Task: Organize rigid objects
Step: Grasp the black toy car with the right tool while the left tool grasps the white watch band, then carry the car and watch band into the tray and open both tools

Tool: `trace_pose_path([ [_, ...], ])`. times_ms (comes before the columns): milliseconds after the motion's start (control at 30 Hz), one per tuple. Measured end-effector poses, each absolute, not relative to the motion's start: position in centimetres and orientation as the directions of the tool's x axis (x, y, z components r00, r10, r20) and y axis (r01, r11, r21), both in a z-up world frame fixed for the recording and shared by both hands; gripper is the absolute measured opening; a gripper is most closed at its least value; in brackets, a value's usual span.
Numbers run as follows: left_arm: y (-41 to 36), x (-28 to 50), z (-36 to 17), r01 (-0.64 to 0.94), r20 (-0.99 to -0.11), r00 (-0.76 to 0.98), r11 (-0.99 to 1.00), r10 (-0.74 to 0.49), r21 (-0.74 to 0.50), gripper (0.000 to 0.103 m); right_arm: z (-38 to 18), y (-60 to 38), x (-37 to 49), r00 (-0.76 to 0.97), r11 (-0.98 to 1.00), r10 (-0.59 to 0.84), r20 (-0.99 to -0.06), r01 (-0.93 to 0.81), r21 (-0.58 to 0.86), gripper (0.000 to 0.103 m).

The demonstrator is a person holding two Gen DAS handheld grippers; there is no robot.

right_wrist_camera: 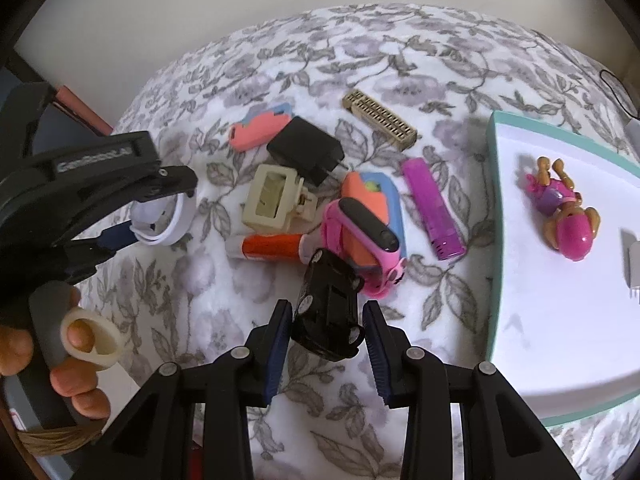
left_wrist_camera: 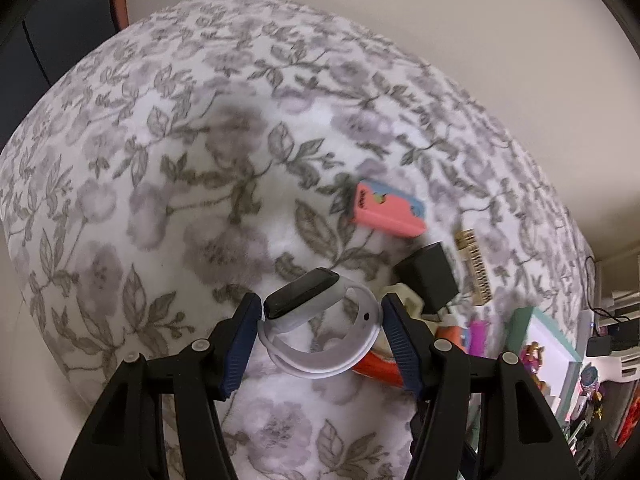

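Observation:
My left gripper (left_wrist_camera: 321,312) is shut on a white-strapped smartwatch (left_wrist_camera: 300,294) with a black face, lifted a little above the floral blanket (left_wrist_camera: 160,200). The right wrist view shows the same gripper (right_wrist_camera: 160,212) at the left, with the white strap (right_wrist_camera: 176,224) between its fingers and a hand on its handle. My right gripper (right_wrist_camera: 327,312) is shut on a black toy car (right_wrist_camera: 328,300), pinched by its sides and tilted nose-up over the blanket. A white tray with a teal rim (right_wrist_camera: 494,200) lies at the right and holds a pink toy pup (right_wrist_camera: 564,216).
Loose on the blanket lie a pink-and-blue case (right_wrist_camera: 260,130), a black charger (right_wrist_camera: 306,150), a beige clip (right_wrist_camera: 272,196), a beige comb strip (right_wrist_camera: 380,120), a purple stick (right_wrist_camera: 432,208), a pink watch (right_wrist_camera: 360,232) and an orange tube (right_wrist_camera: 272,246). A wall stands behind.

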State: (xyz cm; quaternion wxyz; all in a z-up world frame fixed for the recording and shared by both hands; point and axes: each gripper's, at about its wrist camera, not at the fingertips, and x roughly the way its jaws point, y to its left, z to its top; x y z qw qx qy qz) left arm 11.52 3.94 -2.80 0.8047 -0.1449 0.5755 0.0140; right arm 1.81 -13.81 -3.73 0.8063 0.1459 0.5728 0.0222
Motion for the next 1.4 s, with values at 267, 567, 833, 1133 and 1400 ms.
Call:
trace_pose_path([
  [267,3.0,10.9,-0.7,-0.157,-0.91,0.384,0.961,-0.154,-0.228,0.063,-2.1,-15.2,1.5,0.383,0.942,0.217,-0.898,0.159,0.296,0.039],
  [567,2.6,10.1,0.4,-0.14,-0.901,0.405,0.964,-0.153,-0.227,0.063,-1.4,-16.4,1.2,0.404,0.93,0.223,-0.887,0.185,0.317,0.036],
  [833,2.1,9.8,0.9,-0.124,-0.896,0.416,0.967,-0.155,-0.224,0.063,-1.1,-16.7,1.2,0.411,0.928,0.225,-0.883,0.187,0.323,0.036],
  [1133,1.6,9.5,1.5,-0.105,-0.89,0.429,0.97,-0.155,-0.219,0.063,-0.3,-17.1,0.9,0.431,0.926,0.22,-0.875,0.189,0.326,0.036],
  [1400,-0.2,8.8,2.5,-0.048,-0.878,0.444,0.974,-0.178,-0.221,0.064,1.9,-19.5,0.2,0.493,0.921,0.174,-0.852,0.226,0.318,0.036],
])
